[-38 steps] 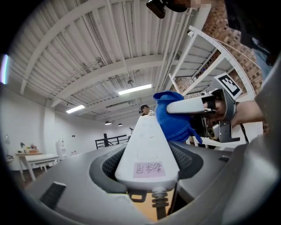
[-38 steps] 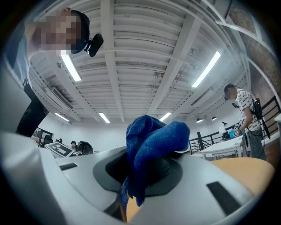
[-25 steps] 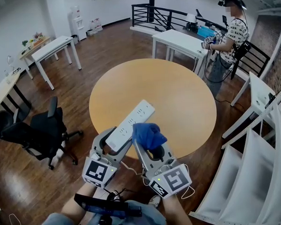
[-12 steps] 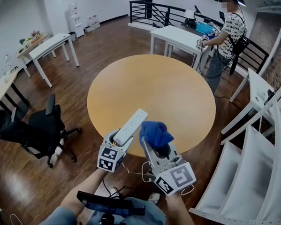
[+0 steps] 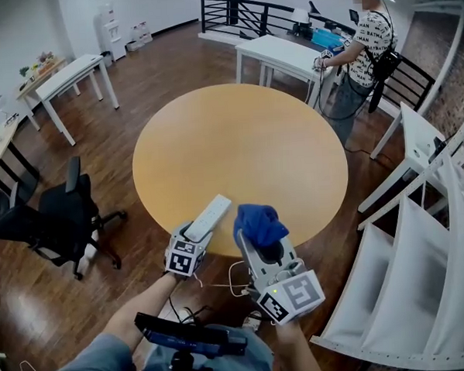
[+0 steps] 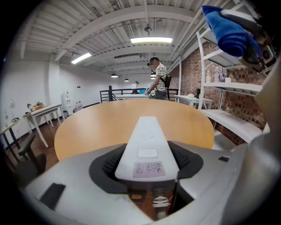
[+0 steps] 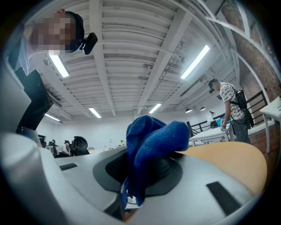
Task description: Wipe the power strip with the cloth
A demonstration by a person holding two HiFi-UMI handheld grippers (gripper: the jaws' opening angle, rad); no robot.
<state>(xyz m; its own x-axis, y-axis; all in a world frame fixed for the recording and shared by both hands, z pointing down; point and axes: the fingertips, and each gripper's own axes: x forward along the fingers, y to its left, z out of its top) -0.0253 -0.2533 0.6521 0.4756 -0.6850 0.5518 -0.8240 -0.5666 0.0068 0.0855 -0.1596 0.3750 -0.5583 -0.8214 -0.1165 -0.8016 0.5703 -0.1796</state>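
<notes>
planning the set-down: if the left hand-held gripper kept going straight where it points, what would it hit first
Probably the table: the left hand-held gripper, shut on the strip, points down toward its near edge, strip end leading. Depth is unclear.

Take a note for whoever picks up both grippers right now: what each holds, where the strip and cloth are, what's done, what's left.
Left gripper shut on the white power strip, pointing over the round table's near edge.
Right gripper shut on the bunched blue cloth, beside the strip, not touching it.
Done: both things in hand.
Left: bring the cloth onto the strip and wipe it.
</notes>
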